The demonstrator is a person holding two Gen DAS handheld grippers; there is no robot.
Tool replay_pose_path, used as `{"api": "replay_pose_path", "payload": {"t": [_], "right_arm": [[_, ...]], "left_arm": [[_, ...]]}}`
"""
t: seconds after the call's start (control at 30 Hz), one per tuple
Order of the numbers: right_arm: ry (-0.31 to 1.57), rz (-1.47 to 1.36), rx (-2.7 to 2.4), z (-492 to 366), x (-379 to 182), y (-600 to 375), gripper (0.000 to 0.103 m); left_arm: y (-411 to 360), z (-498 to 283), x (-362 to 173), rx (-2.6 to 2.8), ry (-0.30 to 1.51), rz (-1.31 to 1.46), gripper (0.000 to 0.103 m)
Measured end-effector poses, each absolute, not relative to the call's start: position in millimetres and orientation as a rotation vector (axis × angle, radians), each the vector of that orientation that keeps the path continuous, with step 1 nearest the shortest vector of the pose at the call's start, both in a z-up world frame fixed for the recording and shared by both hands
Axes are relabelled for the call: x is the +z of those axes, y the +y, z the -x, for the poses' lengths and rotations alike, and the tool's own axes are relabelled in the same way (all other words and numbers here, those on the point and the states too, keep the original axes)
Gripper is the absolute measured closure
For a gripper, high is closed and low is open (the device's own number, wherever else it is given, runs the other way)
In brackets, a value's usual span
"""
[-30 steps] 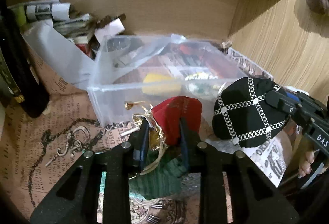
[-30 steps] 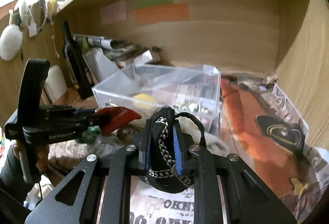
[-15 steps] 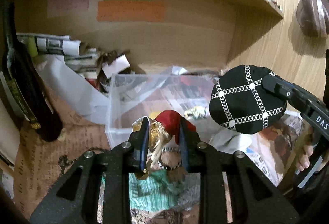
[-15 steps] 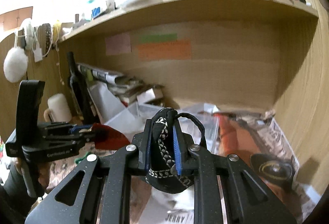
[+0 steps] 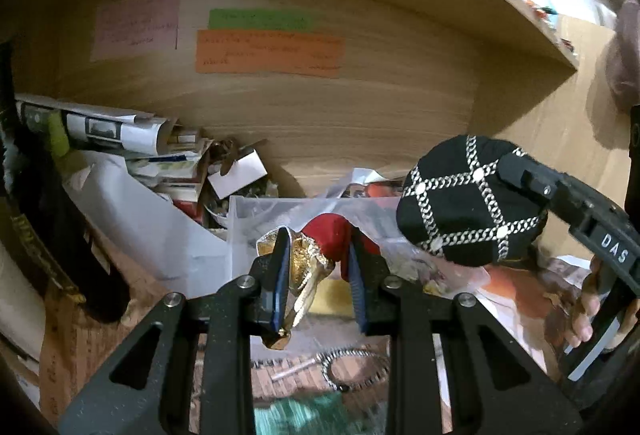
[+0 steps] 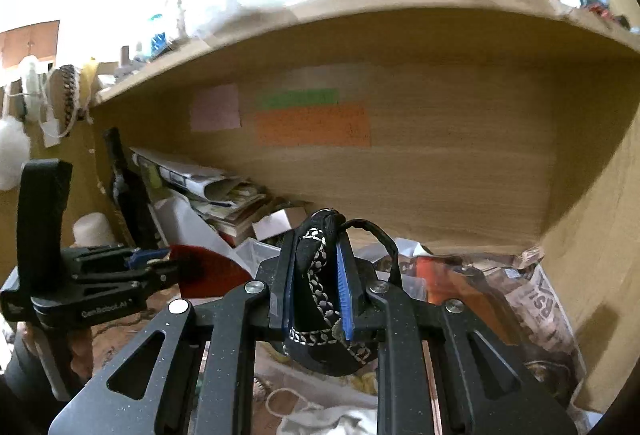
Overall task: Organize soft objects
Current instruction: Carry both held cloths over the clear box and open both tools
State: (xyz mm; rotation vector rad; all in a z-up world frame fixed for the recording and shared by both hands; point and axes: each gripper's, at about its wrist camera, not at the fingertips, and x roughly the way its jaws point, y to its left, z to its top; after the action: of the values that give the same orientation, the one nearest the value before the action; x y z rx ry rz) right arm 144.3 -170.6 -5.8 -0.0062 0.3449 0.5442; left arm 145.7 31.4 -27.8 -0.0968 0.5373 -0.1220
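Note:
My left gripper (image 5: 318, 255) is shut on a red and gold soft pouch (image 5: 326, 241), held up in the air above the desk; it also shows in the right wrist view (image 6: 208, 269). My right gripper (image 6: 316, 259) is shut on a black pouch with silver chain pattern (image 6: 316, 287), raised to the right of the left one; the pouch shows round in the left wrist view (image 5: 468, 199). A clear plastic bin (image 5: 256, 211) sits on the desk below and behind both.
A wooden shelf (image 6: 360, 27) hangs overhead with clutter on top. A dark bottle (image 5: 44, 219) stands at the left. Stacked papers and books (image 5: 120, 131) lie at the back left. Newspaper (image 6: 536, 307) covers the desk. A green cloth (image 5: 312, 415) lies below.
Both grippers have lifted upward with their pouches; the bin and desk have dropped lower in view and the overhead shelf has come into sight.

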Motion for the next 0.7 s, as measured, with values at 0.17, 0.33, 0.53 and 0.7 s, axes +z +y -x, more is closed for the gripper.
{"api": "replay_pose_path", "payload": {"t": [0.17, 0.33, 0.53, 0.7], "right_arm": [[0.412, 0.033, 0.54, -170.9, -19.7, -159.5, 0.087], [0.489, 0.059, 0.542, -194.9, -35.8, -152.5, 0.087], [0.588, 0.083, 0.551, -220.0, -56.5, -145.4, 0.087], [0.66, 0.1, 0.545, -232.5, -71.9, -140.9, 0.085]], "left_arm": [[31.0, -175.7, -35.5, -0.11, 0.581, 0.089, 0.077], [28.8, -206.3, -50.9, -0.103, 0.648, 0.074, 0.077], [24.4, -239.3, -73.9, -0.1, 0.745, 0.064, 0.077], [18.2, -252.8, -85.4, -0.098, 0.788, 0.033, 0.076]]}}
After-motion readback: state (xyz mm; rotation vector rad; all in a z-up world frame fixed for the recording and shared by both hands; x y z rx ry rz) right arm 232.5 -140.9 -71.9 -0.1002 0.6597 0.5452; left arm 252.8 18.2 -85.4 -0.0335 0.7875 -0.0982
